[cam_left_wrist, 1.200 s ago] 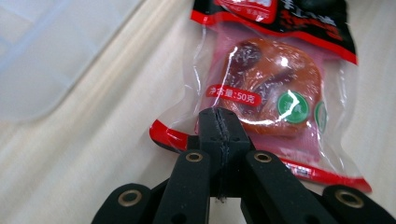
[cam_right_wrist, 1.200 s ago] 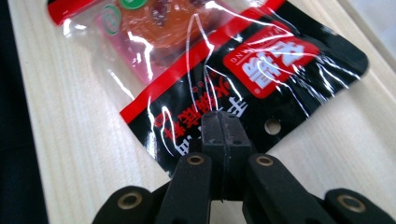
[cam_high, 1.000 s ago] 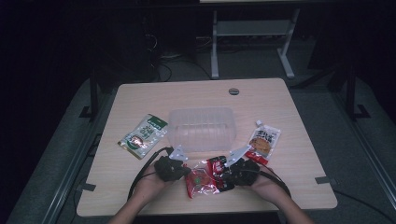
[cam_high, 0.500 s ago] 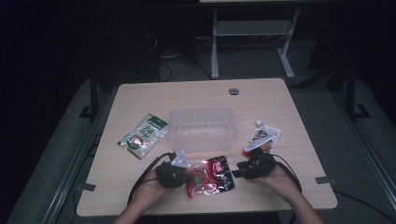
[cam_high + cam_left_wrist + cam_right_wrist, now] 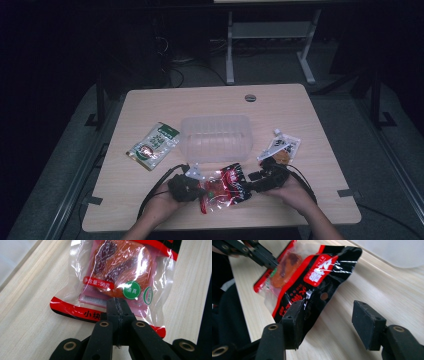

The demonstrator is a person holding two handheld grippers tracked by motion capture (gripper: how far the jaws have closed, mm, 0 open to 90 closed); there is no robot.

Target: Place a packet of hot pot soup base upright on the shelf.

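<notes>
The left gripper (image 5: pixel 117 306) has its jaws pressed together on the clear edge of the red pouch (image 5: pixel 117 277), pinching the film so that the pouch hangs out ahead of the jaws. In the high view this gripper (image 5: pixel 192 186) sits near the front edge of the tabletop (image 5: pixel 150 105), a little left of the middle, and the pouch (image 5: pixel 225 187) stretches from it toward the right.

The right gripper (image 5: pixel 324 322) has its jaws spread; they have just been opening. The black end of the pouch (image 5: pixel 312 285) lies against the inner face of one pad, while the other pad stands clear of it over bare wood, so nothing is pinched there. In the high view the right gripper (image 5: pixel 257 182) is just beside the right end of the pouch.

So the long axis of the pouch runs along the front edge, from one gripper to the other, and at this moment the left hand alone carries it. The clear box (image 5: pixel 216 139) stands just behind the pouch, near the middle of the tabletop. I judge that the next move turns on this: the box lies straight back from the pouch, nearer to the holding left gripper's side.

A green packet (image 5: pixel 152 145) lies toward the left edge, and a white sachet (image 5: pixel 280 147) lies behind the right gripper.
</notes>
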